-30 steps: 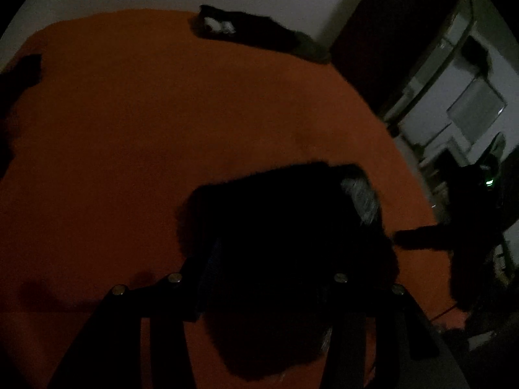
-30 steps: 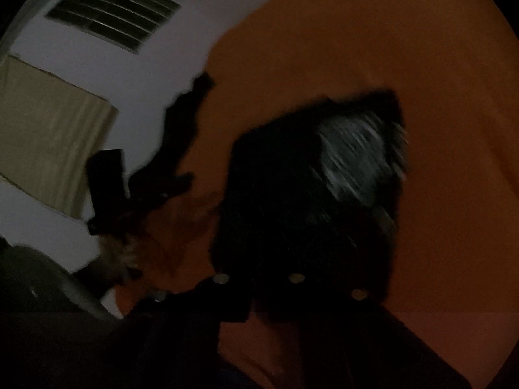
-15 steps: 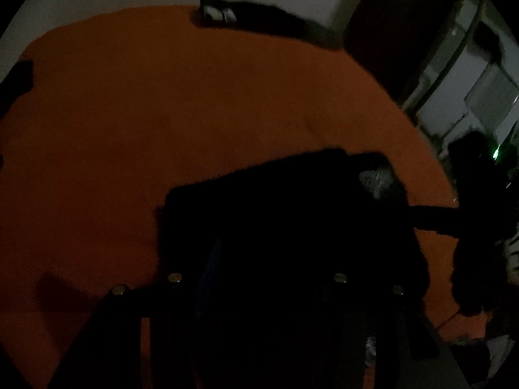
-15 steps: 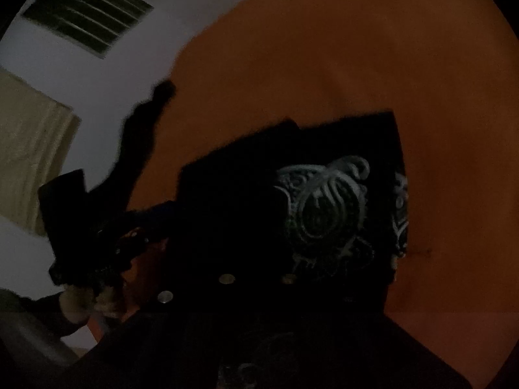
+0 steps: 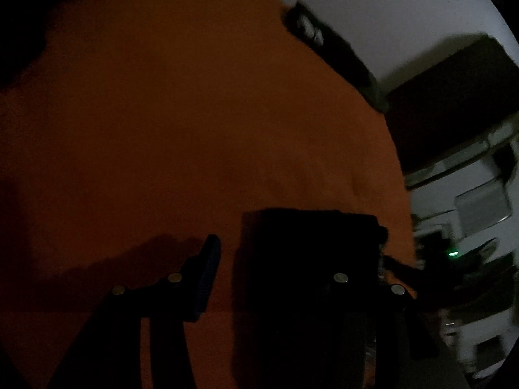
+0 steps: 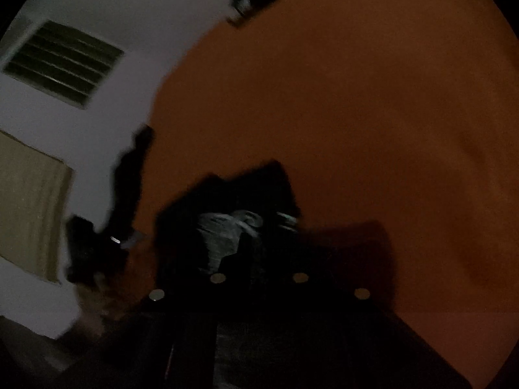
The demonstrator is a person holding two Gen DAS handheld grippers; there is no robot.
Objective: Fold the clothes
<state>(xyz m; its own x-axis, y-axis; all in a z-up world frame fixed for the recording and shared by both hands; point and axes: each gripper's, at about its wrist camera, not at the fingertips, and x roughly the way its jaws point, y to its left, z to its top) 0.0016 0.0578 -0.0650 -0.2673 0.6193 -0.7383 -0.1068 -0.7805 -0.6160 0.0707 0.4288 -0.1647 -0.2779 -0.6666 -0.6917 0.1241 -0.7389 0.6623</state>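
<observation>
Orange bedding (image 5: 194, 123) filled both dim views. Your left hand-held gripper (image 5: 279, 278) pointed steeply down with its jaws apart, the black shirt (image 5: 308, 259) lying by its right finger; grip unclear. Your right hand-held gripper (image 6: 259, 259), likewise angled down, was opening its jaws with the bunched shirt between them.

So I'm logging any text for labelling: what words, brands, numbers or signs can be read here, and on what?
No text can be read in either view.
Black garment: a pale swirling print, blurred; a pattern, no letters made out.
Dark clothing at the far edge of the orange cover: a small pale patch, too blurred to read.
Green light on a device: a glow only, no sign.
</observation>
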